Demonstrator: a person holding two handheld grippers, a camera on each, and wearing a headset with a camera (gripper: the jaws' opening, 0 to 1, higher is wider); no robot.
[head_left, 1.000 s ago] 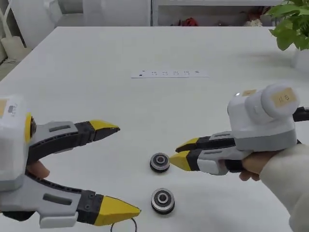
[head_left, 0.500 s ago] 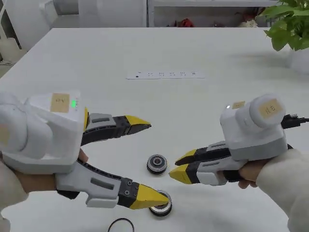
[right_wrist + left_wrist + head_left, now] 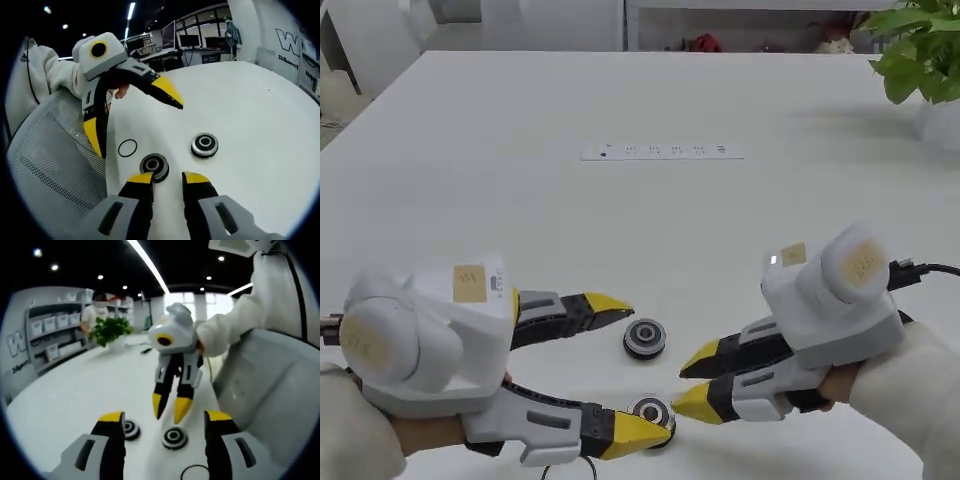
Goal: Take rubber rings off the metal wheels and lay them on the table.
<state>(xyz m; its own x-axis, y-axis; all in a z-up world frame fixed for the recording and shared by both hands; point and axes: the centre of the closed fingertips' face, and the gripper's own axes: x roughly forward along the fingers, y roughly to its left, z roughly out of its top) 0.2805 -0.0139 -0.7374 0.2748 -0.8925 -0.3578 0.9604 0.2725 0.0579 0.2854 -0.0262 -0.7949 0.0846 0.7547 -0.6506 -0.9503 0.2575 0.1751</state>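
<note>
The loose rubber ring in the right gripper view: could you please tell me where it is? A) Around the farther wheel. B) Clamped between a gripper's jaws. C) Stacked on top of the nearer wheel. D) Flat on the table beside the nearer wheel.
D: the loose rubber ring lies flat on the table, just beside the nearer wheel and apart from it.

Shiny metal hubs, ringed in matt black rubber, on the far wheel point(image 3: 646, 338) and near wheel point(image 3: 653, 408); the table point(image 3: 670, 220) is smooth, matt white. Left gripper point(image 3: 645, 370) and right gripper point(image 3: 682, 390): glossy white plastic shells, matt grey-and-black jaws, yellow tips. The chair point(image 3: 50, 170) back is grey mesh.
</note>
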